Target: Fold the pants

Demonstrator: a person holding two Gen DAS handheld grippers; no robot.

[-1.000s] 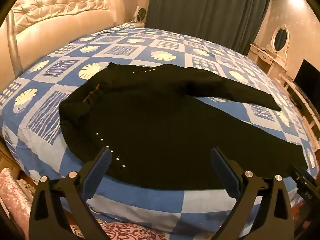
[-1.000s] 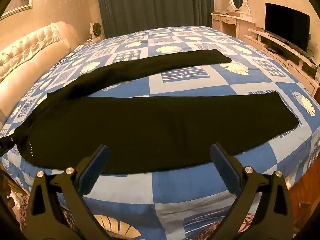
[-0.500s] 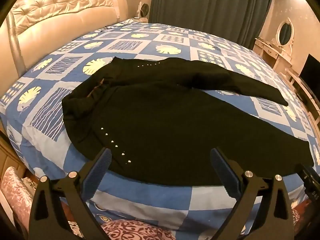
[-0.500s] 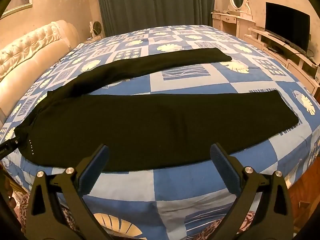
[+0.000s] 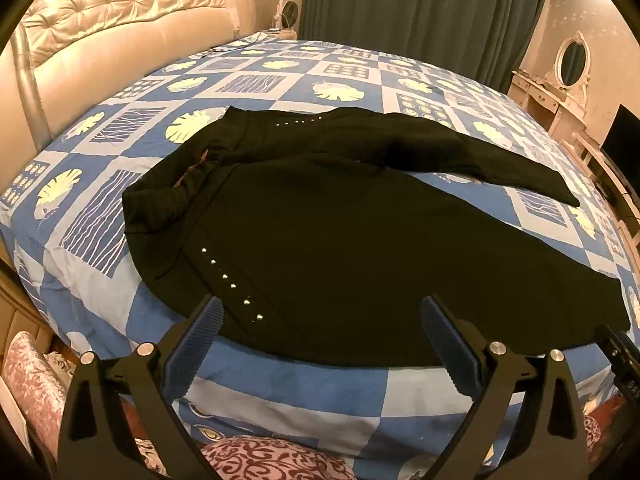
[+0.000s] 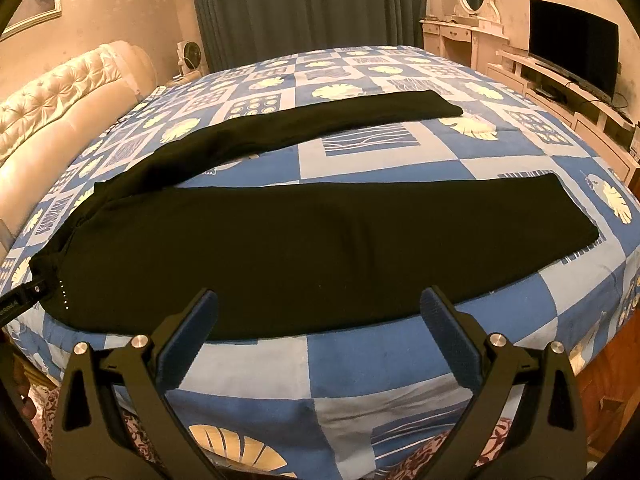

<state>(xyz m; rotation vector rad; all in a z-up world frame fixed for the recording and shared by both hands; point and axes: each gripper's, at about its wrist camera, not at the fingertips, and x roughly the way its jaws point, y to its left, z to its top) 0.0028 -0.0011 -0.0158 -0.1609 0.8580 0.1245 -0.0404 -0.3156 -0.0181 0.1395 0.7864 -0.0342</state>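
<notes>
Black pants (image 5: 340,236) lie spread flat on the blue patterned bedspread (image 5: 280,80), waist to the left, legs splayed apart to the right. A row of small studs (image 5: 230,287) runs near the waist side. In the right wrist view the near leg (image 6: 320,248) and the far leg (image 6: 320,124) form a V. My left gripper (image 5: 320,320) is open and empty, hovering above the near edge by the waist. My right gripper (image 6: 318,312) is open and empty above the near leg's front edge. The left gripper's tip shows in the right wrist view (image 6: 24,298).
A cream tufted headboard (image 5: 100,32) stands at the left. Dark curtains (image 6: 304,8) hang behind the bed. A vanity with a mirror (image 6: 472,28) and a TV (image 6: 572,60) on a low stand are at the right. Patterned cushions (image 5: 272,460) lie below the bed's front edge.
The left wrist view has shifted a little: the pants sit lower and nearer in frame. Both grippers stay open. The pants have not moved.
</notes>
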